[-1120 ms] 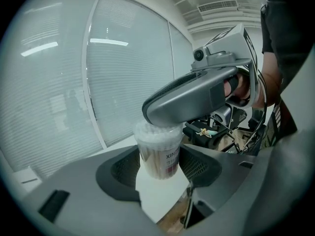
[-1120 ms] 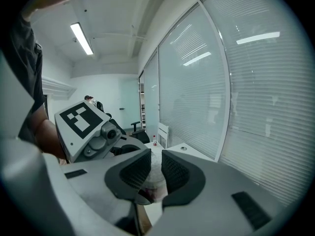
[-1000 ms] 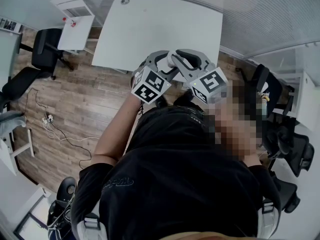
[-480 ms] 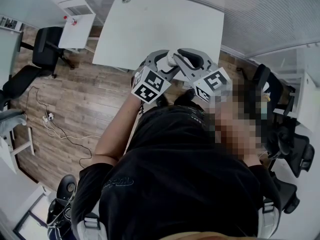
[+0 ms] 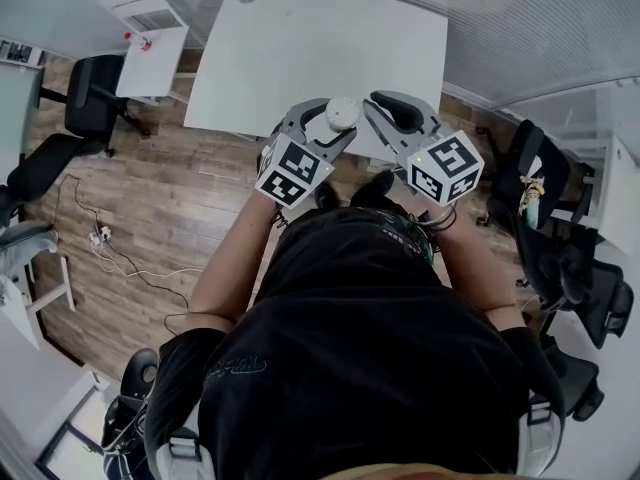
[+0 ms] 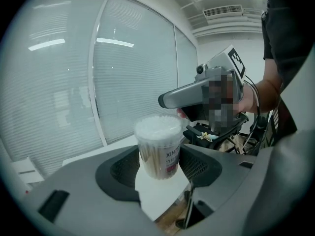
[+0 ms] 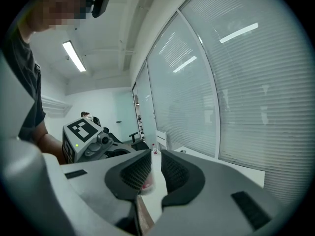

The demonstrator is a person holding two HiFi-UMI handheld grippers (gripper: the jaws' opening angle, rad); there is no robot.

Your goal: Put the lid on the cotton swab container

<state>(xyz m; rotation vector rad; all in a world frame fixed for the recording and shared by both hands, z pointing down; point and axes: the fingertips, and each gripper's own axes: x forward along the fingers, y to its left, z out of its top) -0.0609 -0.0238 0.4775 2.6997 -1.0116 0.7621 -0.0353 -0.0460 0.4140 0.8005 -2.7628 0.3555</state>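
Observation:
The cotton swab container [image 6: 158, 145] is a clear round tub packed with swabs, white tips up, with no lid on it. My left gripper [image 6: 160, 157] is shut on its sides and holds it in the air near the front edge of the white table [image 5: 300, 48]. In the head view its white top [image 5: 342, 114] shows at the left gripper [image 5: 320, 126]. My right gripper [image 5: 393, 108] stands just to its right, apart from it. Its jaws [image 7: 155, 161] are shut on a thin clear lid [image 7: 148, 177], seen edge-on with a pink mark.
A small white side table [image 5: 150, 28] stands at the back left. Black office chairs sit at the left [image 5: 85, 93] and right [image 5: 560, 258]. Cables [image 5: 100, 243] lie on the wooden floor. Glass walls with blinds close off the far side.
My right gripper has moved to the right, away from the left one, uncovering the container's white top. The left gripper has kept still with the container.

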